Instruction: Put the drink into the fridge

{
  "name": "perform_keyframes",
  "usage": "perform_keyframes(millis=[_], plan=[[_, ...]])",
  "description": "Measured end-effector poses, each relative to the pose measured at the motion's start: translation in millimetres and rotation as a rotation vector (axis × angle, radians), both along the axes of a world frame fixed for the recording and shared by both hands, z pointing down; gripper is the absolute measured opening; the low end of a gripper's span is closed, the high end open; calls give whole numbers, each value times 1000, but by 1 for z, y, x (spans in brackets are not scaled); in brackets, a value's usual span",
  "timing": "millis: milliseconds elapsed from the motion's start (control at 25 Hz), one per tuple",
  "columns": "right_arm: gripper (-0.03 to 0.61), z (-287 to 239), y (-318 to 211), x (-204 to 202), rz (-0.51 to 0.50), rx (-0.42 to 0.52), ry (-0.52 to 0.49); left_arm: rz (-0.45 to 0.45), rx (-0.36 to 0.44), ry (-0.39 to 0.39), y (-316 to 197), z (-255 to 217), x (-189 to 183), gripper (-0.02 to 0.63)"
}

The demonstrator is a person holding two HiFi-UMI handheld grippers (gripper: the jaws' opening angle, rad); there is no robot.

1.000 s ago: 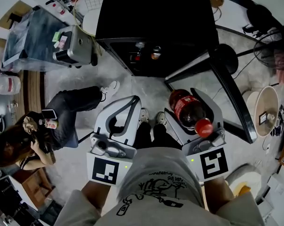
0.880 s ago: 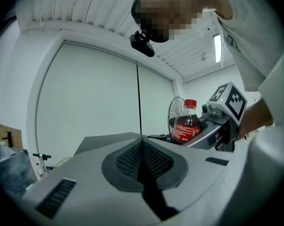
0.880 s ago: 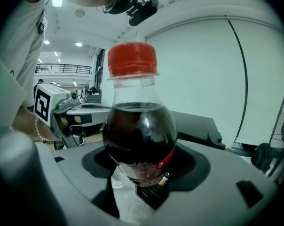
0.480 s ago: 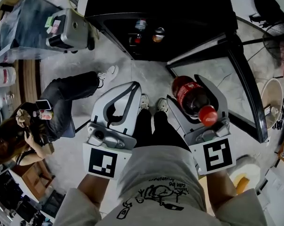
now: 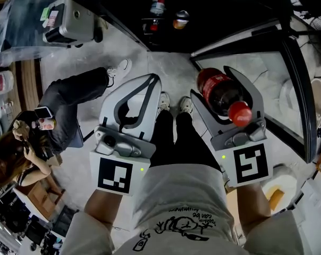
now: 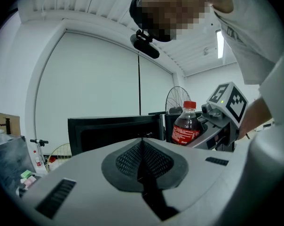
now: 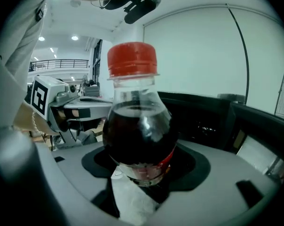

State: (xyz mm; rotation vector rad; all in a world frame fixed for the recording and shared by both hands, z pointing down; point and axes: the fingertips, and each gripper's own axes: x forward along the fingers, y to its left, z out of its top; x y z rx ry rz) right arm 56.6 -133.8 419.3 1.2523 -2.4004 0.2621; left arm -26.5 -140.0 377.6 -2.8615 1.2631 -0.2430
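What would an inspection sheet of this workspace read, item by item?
surface: grey floor, with the person's shoes on it in front of the fridge.
job's things: cola bottle with a red cap, held upright; black fridge with its door swung open; two drinks already inside.
clutter: grey machine on the floor at the left.
grippers: left tongs shut and empty; right tongs shut on the cola bottle.
cables: nothing seen.
surroundings: seated person holding a phone; fan behind the fridge.
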Motion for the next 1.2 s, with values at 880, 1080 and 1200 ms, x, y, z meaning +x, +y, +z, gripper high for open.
perform_keyframes(millis=[880,1080,1200], plan=[[314,98,-33,2,-1,-44,30,-12,-14,-24,-32,84,11,21],[314,115,-42,4,1,-49,44,-24,-20,-19,-40,98,11,21],[314,122,-50,5,6,-46,51,-28,-9,-20,-45,104,13,21]])
